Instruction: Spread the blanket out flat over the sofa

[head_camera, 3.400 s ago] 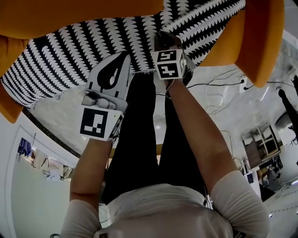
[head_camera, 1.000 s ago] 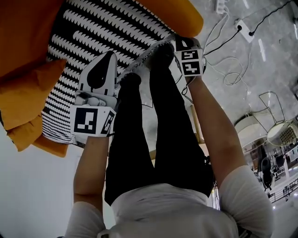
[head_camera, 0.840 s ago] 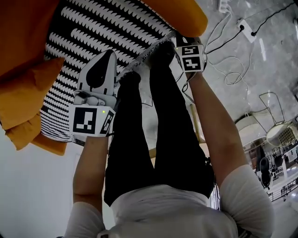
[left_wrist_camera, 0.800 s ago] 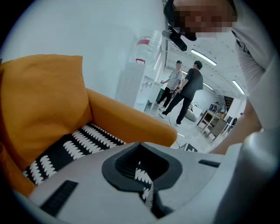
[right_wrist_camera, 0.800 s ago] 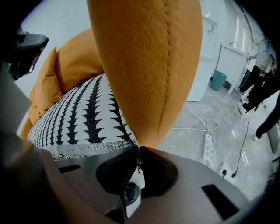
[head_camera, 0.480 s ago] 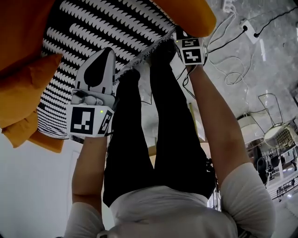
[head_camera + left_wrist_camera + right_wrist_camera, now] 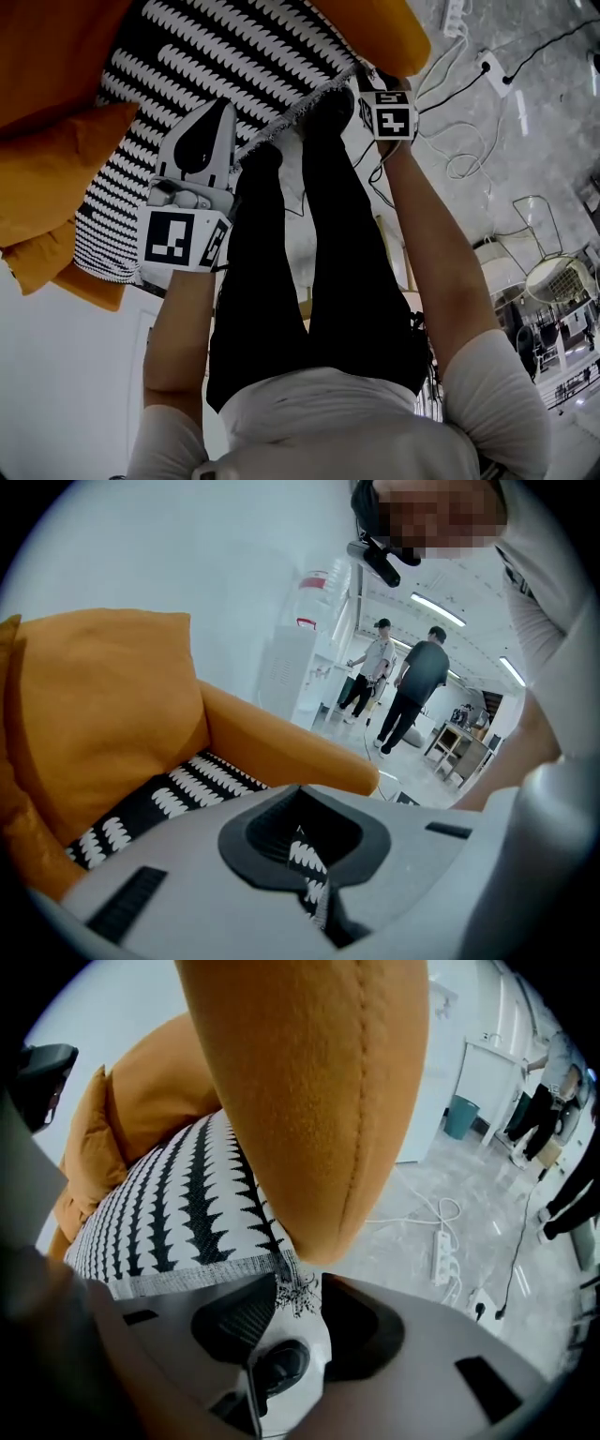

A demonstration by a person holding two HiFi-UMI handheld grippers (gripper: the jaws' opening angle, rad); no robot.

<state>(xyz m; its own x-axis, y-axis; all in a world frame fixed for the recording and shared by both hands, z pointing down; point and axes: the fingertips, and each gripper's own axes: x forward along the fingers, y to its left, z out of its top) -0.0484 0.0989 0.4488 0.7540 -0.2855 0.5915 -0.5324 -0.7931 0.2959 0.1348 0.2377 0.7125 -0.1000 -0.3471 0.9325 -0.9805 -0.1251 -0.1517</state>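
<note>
A black-and-white patterned blanket (image 7: 216,66) lies over the seat of the orange sofa (image 7: 47,56). My left gripper (image 7: 223,107) is at the blanket's front edge, shut on a fold of the cloth (image 7: 307,878) that shows pinched between its jaws (image 7: 305,841). My right gripper (image 7: 367,82) is at the blanket's fringed corner (image 7: 295,1293), under the orange armrest (image 7: 309,1101). Its jaws have just been opening and now stand apart (image 7: 291,1312). The corner hangs loose in the gap, with no pad pressing on it.
An orange cushion (image 7: 47,187) leans at the sofa's left end. The person's dark trouser legs (image 7: 309,234) stand against the seat front. A power strip and cables (image 7: 442,1251) lie on the grey floor at the right. Two people (image 7: 412,691) stand far off in the room.
Since 3.4 s ago the view has swung, and both grippers now sit at the seat's front edge. Over the last second the right gripper's cube crept up toward the armrest.
</note>
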